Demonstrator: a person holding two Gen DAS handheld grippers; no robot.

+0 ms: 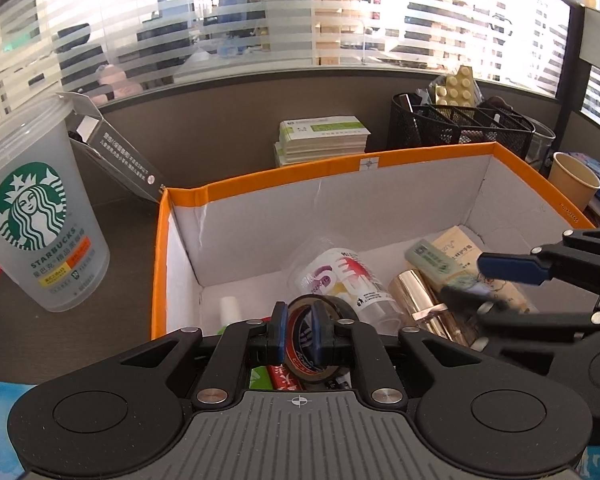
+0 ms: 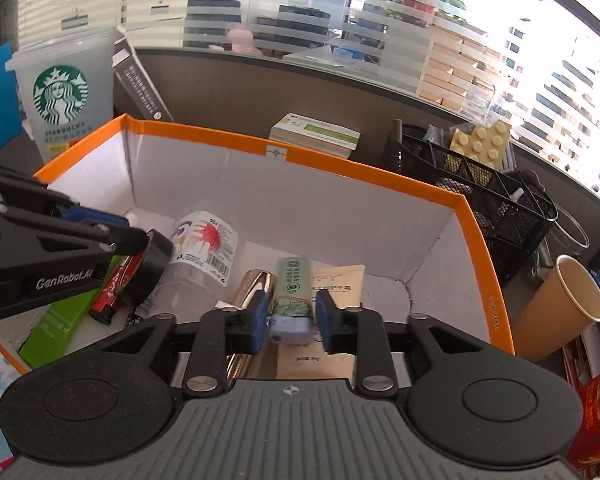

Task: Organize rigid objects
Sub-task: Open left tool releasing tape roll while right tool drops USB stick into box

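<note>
An orange-rimmed cardboard box [image 1: 320,172] holds a clear cup with a colourful label [image 1: 340,276], a gold cylinder [image 1: 416,296] and a beige packet [image 1: 456,246]. My left gripper [image 1: 298,332] is shut on a dark tape roll [image 1: 308,368], low over the box's left side; the right wrist view shows the same roll [image 2: 152,268]. My right gripper [image 2: 291,322] hovers over the box's right side. A slightly blurred green pack [image 2: 294,284] lies between its blue pads [image 2: 260,320], with a gap on each side, so the gripper is open.
A frosted Starbucks cup [image 1: 40,216] and a leaning grey carton [image 1: 120,152] stand left of the box. Behind it are stacked booklets [image 1: 324,136] and a black mesh organiser [image 1: 460,128]. A paper cup [image 1: 572,184] and a red can [image 2: 596,412] sit to the right.
</note>
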